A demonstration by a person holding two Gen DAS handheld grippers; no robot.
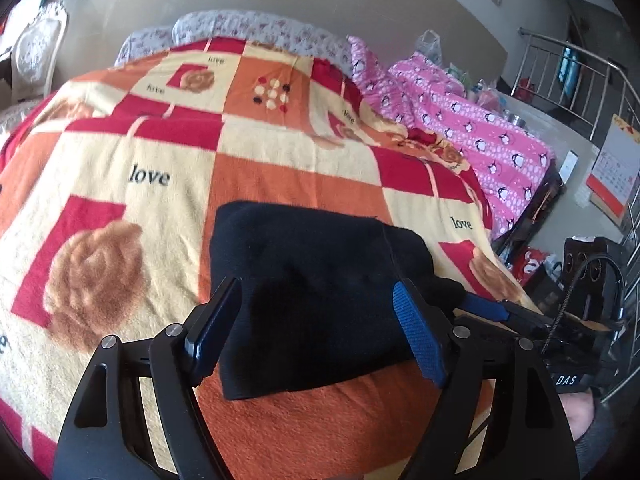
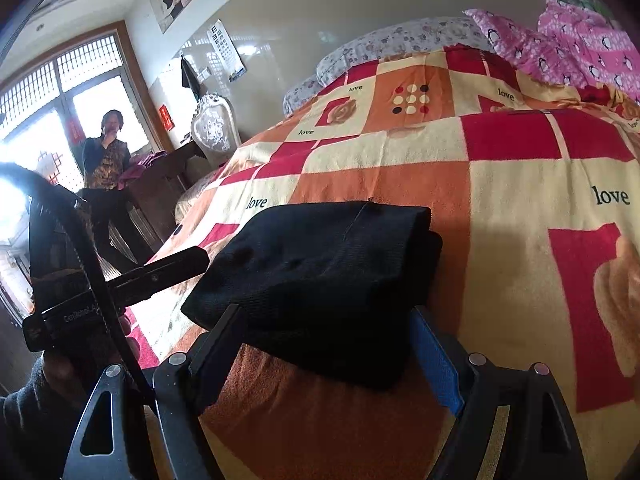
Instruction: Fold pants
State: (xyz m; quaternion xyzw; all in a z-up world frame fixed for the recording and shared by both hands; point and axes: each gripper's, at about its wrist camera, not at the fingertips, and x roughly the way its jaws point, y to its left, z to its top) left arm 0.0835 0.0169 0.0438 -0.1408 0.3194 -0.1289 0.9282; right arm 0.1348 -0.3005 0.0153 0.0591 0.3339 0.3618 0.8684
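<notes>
Black pants (image 1: 316, 296) sit folded on the bed's blanket (image 1: 132, 148), 12 o'clock of both grippers, left gripper (image 1: 316, 320) and right gripper (image 2: 324, 344), jaws spread wide, gripping nothing.

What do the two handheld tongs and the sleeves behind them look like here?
Both the left tongs and right tongs are black angular frames with silver pivot pins and textured blue pads. A ribbed black cable loops off the left one. Both wrists show dark grey sleeves.

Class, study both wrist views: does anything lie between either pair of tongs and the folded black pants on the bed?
Nothing visible does. The left tongs and right tongs stand open around the near edge of the folded black knit pants, which lie on the orange, red and cream checked blanket.
</notes>
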